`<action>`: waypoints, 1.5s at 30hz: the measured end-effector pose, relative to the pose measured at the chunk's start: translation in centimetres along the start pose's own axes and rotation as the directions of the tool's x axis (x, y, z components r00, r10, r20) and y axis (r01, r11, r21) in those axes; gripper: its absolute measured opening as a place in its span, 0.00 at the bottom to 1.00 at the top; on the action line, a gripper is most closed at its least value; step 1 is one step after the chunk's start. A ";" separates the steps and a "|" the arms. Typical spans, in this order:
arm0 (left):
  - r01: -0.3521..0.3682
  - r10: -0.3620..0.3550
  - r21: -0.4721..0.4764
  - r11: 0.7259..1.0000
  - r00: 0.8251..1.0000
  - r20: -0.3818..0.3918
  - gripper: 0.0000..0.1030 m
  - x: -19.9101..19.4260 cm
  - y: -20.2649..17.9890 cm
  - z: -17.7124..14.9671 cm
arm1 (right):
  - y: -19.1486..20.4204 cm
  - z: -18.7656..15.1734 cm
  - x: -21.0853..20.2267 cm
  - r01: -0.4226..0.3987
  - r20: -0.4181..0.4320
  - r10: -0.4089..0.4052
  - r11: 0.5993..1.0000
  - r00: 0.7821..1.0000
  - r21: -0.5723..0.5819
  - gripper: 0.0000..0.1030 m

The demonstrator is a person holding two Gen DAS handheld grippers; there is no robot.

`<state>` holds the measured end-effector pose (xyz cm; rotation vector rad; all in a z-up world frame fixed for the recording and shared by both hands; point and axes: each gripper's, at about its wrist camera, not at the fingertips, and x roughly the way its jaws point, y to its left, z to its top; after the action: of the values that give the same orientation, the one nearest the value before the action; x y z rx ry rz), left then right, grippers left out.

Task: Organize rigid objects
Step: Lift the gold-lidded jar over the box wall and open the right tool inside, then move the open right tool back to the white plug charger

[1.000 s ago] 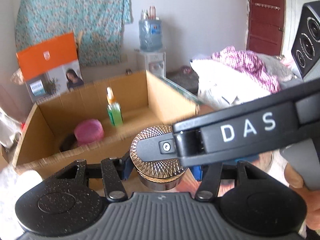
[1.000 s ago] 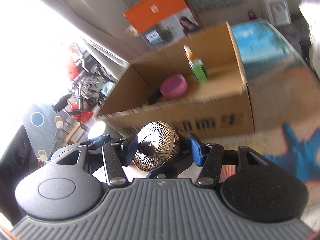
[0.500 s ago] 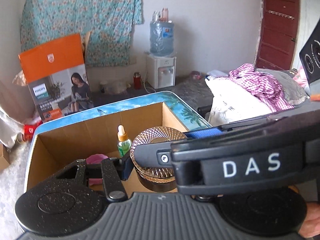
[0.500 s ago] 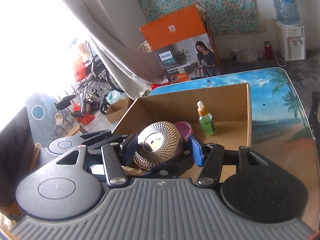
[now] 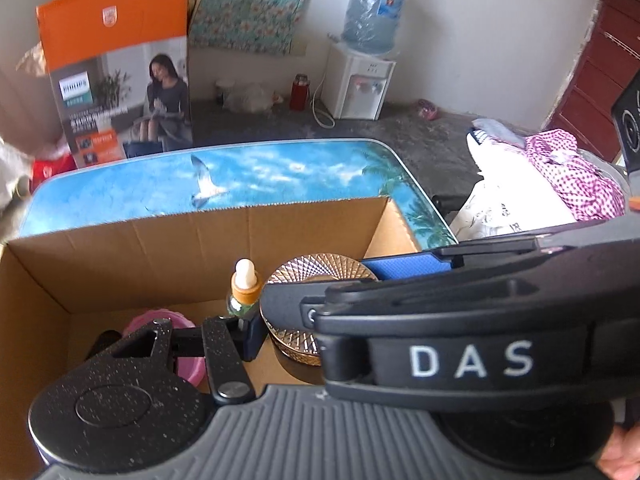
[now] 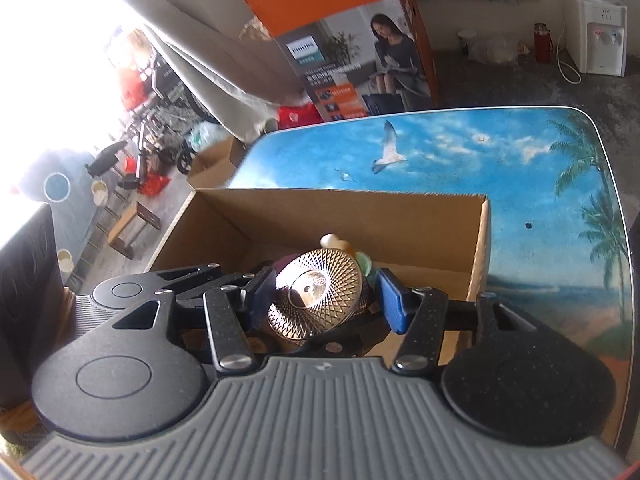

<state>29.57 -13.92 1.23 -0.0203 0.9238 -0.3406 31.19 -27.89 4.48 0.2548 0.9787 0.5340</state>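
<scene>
An orange Philips carton (image 6: 344, 36) stood behind the beach-print table (image 5: 280, 172); "DAS" marked the right gripper (image 6: 326, 300) crossing the left wrist view. Both it and the left gripper (image 5: 316, 312) clamped the gold lattice-lidded jar (image 6: 316, 300), partly open. A second earlier short of the cardboard box (image 6: 400, 216), the jar was now over it, beside the dropper bottle (image 5: 243, 284) and pink container (image 5: 188, 364).

Inside the cardboard box (image 6: 478, 248), the right half of the floor looks bare; the dropper bottle (image 5: 243, 288) and pink jar (image 5: 188, 364) crowd the left. Beyond, the table (image 6: 440, 152) lies open.
</scene>
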 end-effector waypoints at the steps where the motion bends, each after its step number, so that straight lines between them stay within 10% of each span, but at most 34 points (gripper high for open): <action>1: 0.002 -0.002 -0.006 1.000 1.000 -0.008 0.55 0.4 0.1 0.1 | -0.1 0.1 0.4 0.004 -0.007 -0.004 1.000 1.000 0.000 0.52; 18: 0.047 -0.053 -0.116 0.992 0.997 -0.054 0.57 4.1 0.0 1.7 | -2.4 2.0 2.6 0.089 0.024 -0.087 0.994 0.996 -0.062 0.49; 30: 0.060 -0.059 -0.053 0.997 0.998 0.020 0.72 0.4 -1.5 1.1 | -3.1 0.0 -1.8 -0.003 0.160 -0.004 0.999 0.987 0.047 0.51; 45: 0.110 -0.117 0.047 0.993 0.971 0.210 0.91 -11.3 -3.1 -6.2 | 1.7 -12.1 -15.6 -0.117 0.537 0.048 0.989 0.842 0.094 0.93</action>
<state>17.63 -12.76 6.79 -0.0765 0.7056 -0.4518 13.55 -35.18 9.83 0.5296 0.4542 0.4452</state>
